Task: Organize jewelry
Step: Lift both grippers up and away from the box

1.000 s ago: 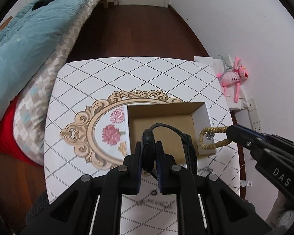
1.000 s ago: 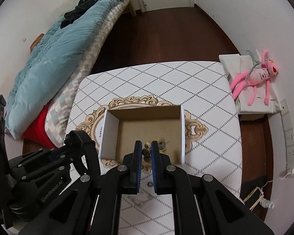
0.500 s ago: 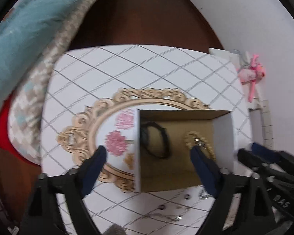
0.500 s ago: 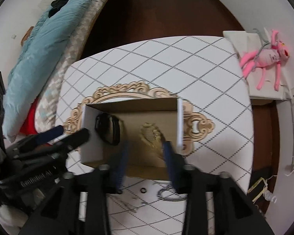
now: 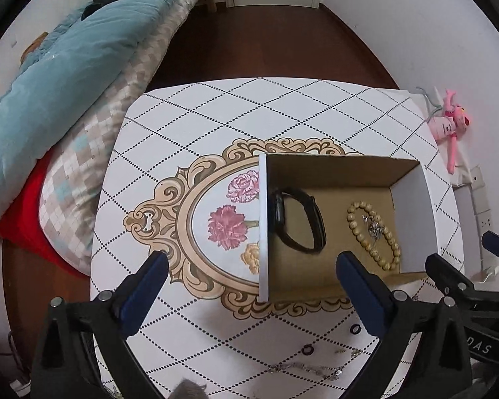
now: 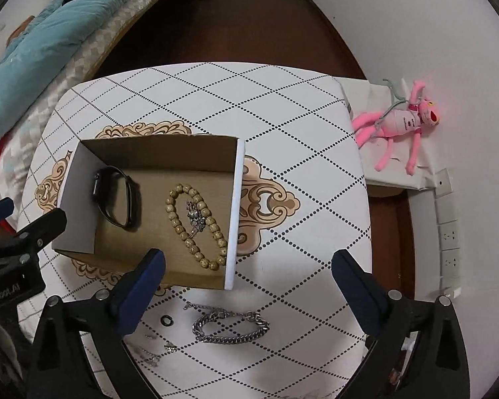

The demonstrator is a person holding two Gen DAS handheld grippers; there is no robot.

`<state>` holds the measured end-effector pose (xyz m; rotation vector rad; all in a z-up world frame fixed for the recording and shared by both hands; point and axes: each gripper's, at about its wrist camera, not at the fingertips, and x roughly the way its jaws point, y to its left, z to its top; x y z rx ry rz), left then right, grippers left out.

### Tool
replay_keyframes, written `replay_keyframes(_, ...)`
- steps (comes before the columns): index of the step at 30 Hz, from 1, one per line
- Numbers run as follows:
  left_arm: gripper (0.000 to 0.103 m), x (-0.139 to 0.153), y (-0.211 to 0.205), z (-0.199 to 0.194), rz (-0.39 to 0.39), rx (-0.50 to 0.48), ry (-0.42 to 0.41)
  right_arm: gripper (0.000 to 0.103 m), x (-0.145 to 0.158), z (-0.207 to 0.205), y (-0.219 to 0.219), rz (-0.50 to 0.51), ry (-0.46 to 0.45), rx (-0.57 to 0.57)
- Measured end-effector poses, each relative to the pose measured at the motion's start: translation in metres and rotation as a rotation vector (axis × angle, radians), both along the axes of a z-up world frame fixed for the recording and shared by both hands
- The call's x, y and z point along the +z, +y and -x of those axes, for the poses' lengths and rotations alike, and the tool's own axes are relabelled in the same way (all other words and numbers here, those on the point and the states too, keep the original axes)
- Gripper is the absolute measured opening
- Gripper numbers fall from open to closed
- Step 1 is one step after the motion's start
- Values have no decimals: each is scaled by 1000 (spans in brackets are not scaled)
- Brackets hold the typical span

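Note:
An open cardboard box [image 5: 412, 212] [image 6: 236, 199] stands on the table. Inside lie a black watch band [image 5: 299, 219] [image 6: 116, 196], a tan bead bracelet [image 5: 372, 236] [image 6: 196, 226] and a small silver piece [image 6: 194, 216] within the bead loop. On the table in front of the box lie a silver chain bracelet [image 6: 229, 327], a thin chain [image 5: 306, 369], small black rings [image 5: 355, 330] [image 6: 167, 320] and tiny pieces. My left gripper [image 5: 252, 296] is open and empty above the box's near left corner. My right gripper [image 6: 246, 289] is open and empty above the box's near right corner.
The table [image 5: 282, 109] has a white diamond-pattern cloth with a floral oval print. A bed with a teal quilt [image 5: 66, 66] lies at the left. A pink plush toy [image 6: 399, 123] lies on a low white box at the right, by wall sockets.
Both grippers have opened and pulled back from the box. The watch band left the left gripper and the bead bracelet left the right gripper; both now lie in the box.

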<state>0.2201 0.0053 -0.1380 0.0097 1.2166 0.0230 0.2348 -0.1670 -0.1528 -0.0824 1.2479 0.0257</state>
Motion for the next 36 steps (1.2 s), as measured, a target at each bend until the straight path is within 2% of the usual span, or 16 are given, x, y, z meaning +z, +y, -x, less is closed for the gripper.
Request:
replay_keyframes(7,103,24,-1,17,2,11,-67,103,15,16,-4,-8,-47,-25)
replay_keyframes(16,103,75,-4,52,10,4,-181,103,70,54,-8,-14,-183,-47)
replay_keyframes(26,103,110,-2,91,50,0,-252,103,122,103,-12,-44,-302,-61)
replay_keyframes(31,103,103,-2,104,15,12,-242,103,128,124,-17,-77,-320,-74)
replay_keyframes(36,103,70,-2,110,-55,28,-200,103,99,131,-28,-82,-267,-108)
